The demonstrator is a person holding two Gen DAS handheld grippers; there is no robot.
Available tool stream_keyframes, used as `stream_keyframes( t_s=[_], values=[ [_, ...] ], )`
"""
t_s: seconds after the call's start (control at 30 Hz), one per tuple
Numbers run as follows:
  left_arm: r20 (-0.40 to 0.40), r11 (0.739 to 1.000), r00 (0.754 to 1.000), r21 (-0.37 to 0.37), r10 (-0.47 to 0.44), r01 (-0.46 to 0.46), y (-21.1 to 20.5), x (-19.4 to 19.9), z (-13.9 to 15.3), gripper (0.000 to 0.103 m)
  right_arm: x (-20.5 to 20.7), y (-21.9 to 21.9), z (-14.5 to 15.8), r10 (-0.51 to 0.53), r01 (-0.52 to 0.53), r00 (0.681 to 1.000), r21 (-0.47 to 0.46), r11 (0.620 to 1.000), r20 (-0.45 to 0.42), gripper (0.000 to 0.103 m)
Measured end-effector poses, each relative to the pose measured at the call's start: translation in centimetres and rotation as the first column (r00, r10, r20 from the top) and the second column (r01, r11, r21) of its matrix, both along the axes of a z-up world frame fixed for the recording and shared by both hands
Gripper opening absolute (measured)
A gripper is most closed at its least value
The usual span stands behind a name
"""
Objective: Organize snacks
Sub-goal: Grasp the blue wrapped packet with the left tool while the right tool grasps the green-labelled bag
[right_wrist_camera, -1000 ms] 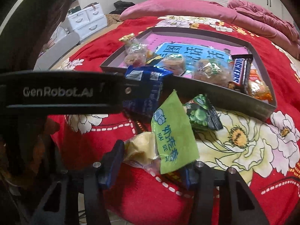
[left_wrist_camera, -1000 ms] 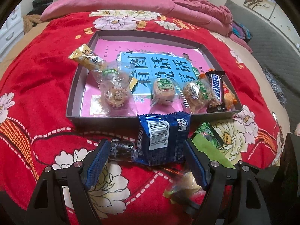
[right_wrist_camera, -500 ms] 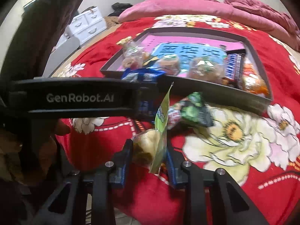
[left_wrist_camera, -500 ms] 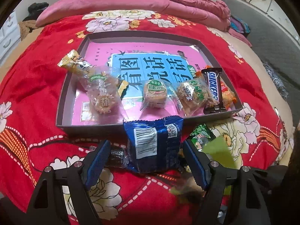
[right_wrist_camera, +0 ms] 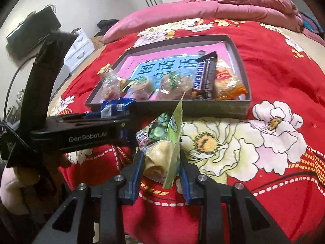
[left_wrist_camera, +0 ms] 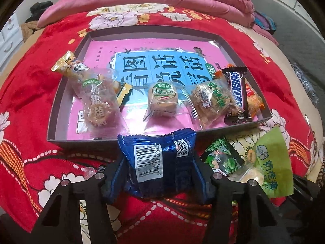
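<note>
The blue snack packet [left_wrist_camera: 156,162] sits on the red floral blanket [left_wrist_camera: 30,101] just outside the near wall of the shallow grey tray [left_wrist_camera: 61,93], between the fingers of the left gripper [left_wrist_camera: 157,180], whose jaws are closing on it, the pads at its sides and seemingly just making contact. At about four o'clock from it, the right gripper [right_wrist_camera: 161,170] is clamped narrow on the green-labelled pastry pack [right_wrist_camera: 172,142], which stands on edge off the blanket. Between the two, at roughly two o'clock from the blue packet, a dark green candy packet [left_wrist_camera: 222,158] lies loose on the blanket, and so does a small clear wrapper [left_wrist_camera: 89,171] at nine o'clock. Inside the tray, along its near edge, are already a gold-ended packet [left_wrist_camera: 67,66], three clear-wrapped pastries [left_wrist_camera: 162,96], a Snickers bar [left_wrist_camera: 236,89] and an orange packet [left_wrist_camera: 252,101] at the tray's three o'clock. I judge the job over half done: two snacks are in hand, at least one more is left to gather
</note>
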State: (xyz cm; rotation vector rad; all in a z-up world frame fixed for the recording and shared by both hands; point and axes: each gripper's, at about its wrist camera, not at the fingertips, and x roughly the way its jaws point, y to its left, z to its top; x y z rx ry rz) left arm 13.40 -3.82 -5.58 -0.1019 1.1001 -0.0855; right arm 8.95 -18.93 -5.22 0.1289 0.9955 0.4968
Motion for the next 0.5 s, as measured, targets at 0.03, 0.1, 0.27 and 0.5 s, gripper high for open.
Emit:
stream_keyframes(
  t_s=[0.03, 0.1, 0.27, 0.5],
  values=[
    [0.001, 1.0, 1.0, -0.002, 0.002, -0.002, 0.0, 0.0, 0.0, 0.059, -0.1, 0.0, 0.1, -0.001, 0.001, 1.0, 0.0, 1.0, 0.0, 0.033],
    [0.012, 1.0, 1.0, -0.009, 0.005, -0.005, 0.1, -0.1, 0.0, 0.057, 0.0, 0.1, 0.1, -0.005, 0.005, 1.0, 0.0, 1.0, 0.005, 0.033],
    [0.037, 0.998, 0.999, -0.06, 0.01, -0.008, 0.9, -0.8, 0.6, 0.055, -0.1, -0.1, 0.6, -0.016, 0.015, 1.0, 0.012, 1.0, 0.024, 0.033],
    [0.071, 0.994, 0.997, -0.112, 0.027, -0.019, 2.5, -2.6, 2.1, 0.055, 0.3, -0.8, 1.3, -0.034, 0.032, 0.999, 0.054, 0.998, 0.041, 0.033]
  ],
)
